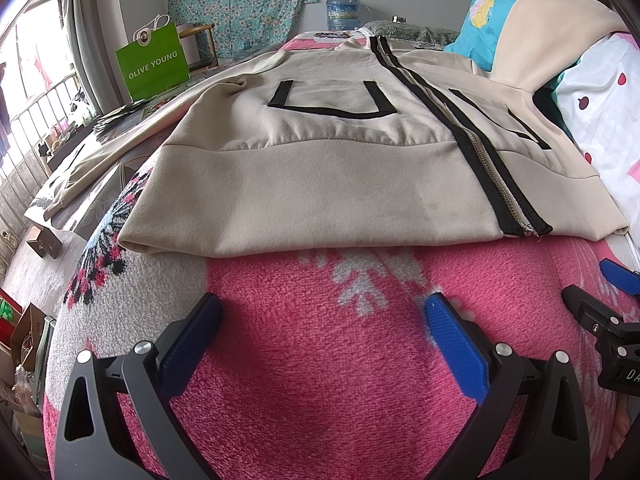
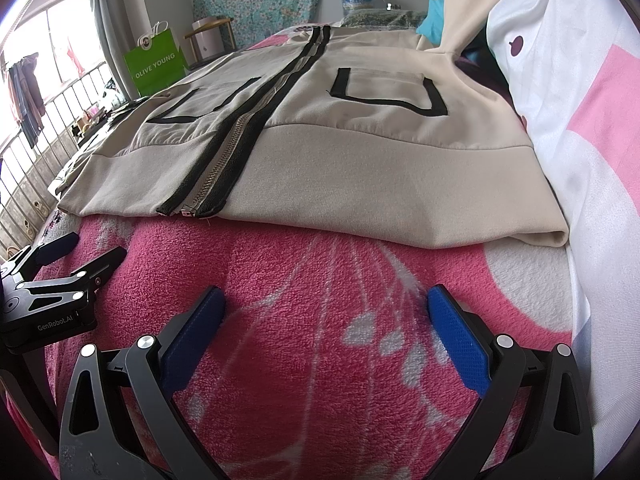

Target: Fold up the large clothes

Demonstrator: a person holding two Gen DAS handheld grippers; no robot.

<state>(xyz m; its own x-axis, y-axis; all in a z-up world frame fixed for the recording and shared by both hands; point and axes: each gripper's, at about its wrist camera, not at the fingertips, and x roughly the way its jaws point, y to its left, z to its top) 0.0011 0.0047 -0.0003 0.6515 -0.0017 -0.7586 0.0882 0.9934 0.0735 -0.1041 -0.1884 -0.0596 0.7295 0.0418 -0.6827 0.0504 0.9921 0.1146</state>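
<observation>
jacket [image 1: 320,184] flat on blanket [image 1: 320,360] | pillow [image 2: 580,160] at right hem | green bag [image 1: 154,62] behind

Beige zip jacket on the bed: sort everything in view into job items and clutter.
Job:
beige zip-front jacket with black trim
left hand-held gripper, open
right hand-held gripper, open

Lying about:
green paper shopping bag
clear plastic water jug
turquoise pillow
pink fleece blanket underneath
</observation>
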